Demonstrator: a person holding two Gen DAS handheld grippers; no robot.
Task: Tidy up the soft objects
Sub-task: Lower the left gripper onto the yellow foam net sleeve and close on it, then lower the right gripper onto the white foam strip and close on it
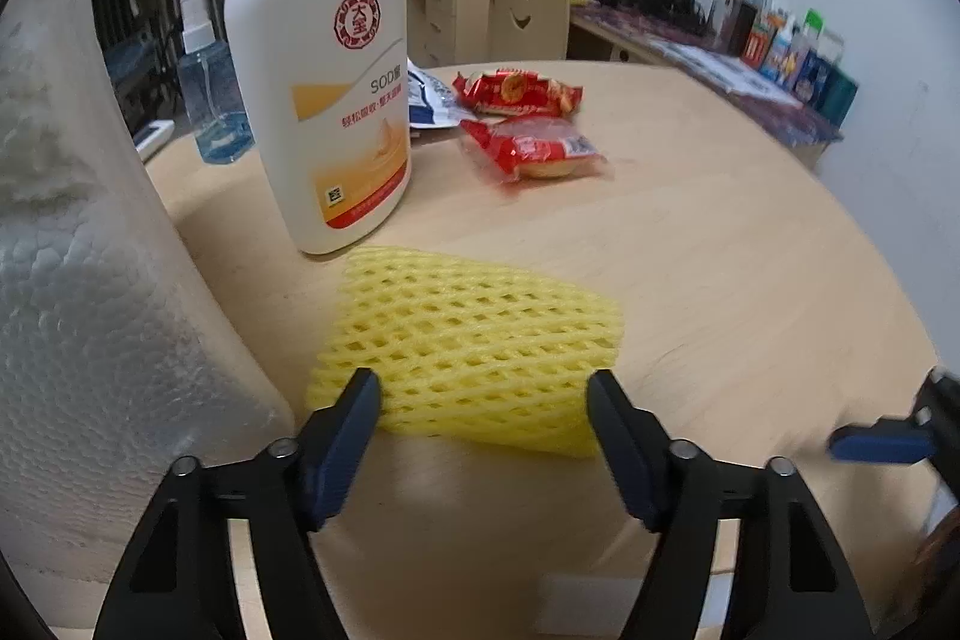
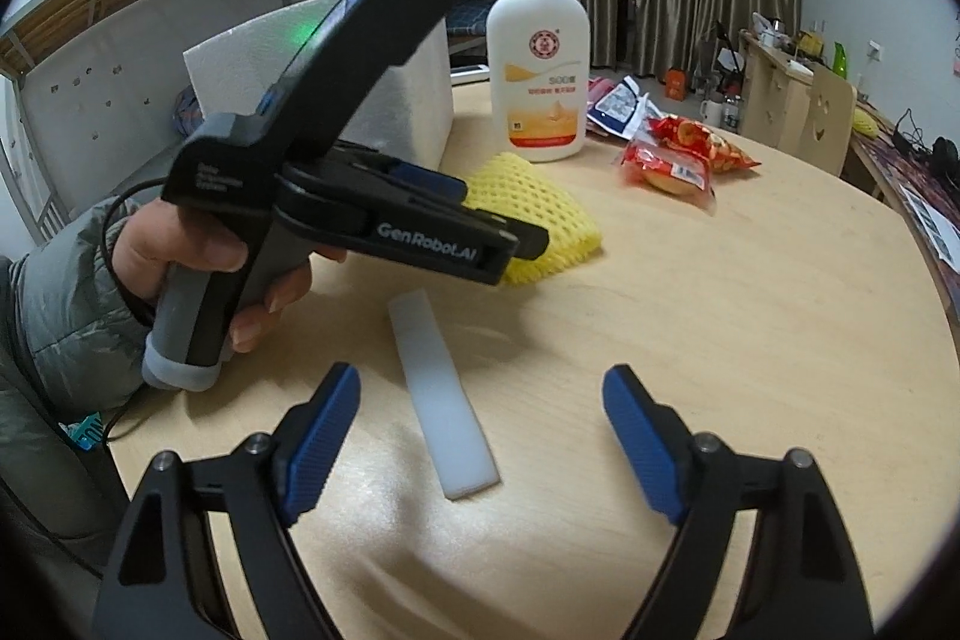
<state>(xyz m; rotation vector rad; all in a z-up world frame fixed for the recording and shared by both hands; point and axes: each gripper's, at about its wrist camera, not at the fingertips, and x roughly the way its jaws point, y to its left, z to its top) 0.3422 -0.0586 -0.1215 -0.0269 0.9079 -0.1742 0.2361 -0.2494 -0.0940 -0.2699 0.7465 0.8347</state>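
A yellow foam net sleeve (image 1: 474, 340) lies flat on the wooden table (image 1: 720, 244). My left gripper (image 1: 483, 400) is open, its two fingers either side of the sleeve's near edge. In the right wrist view the left gripper (image 2: 510, 232) hovers over the sleeve (image 2: 540, 208). My right gripper (image 2: 480, 400) is open and empty above a white foam strip (image 2: 441, 394) that lies flat on the table. A large white foam block (image 1: 90, 310) stands just left of the sleeve. One fingertip of the right gripper (image 1: 876, 442) shows at the right edge.
A white lotion bottle (image 1: 327, 82) with a red pump stands just behind the sleeve. Two red snack packets (image 1: 528, 148) and a blue-white pouch (image 1: 429, 97) lie farther back. A blue spray bottle (image 1: 210, 100) stands at the back left. Desks and a chair (image 1: 528, 10) lie beyond the table.
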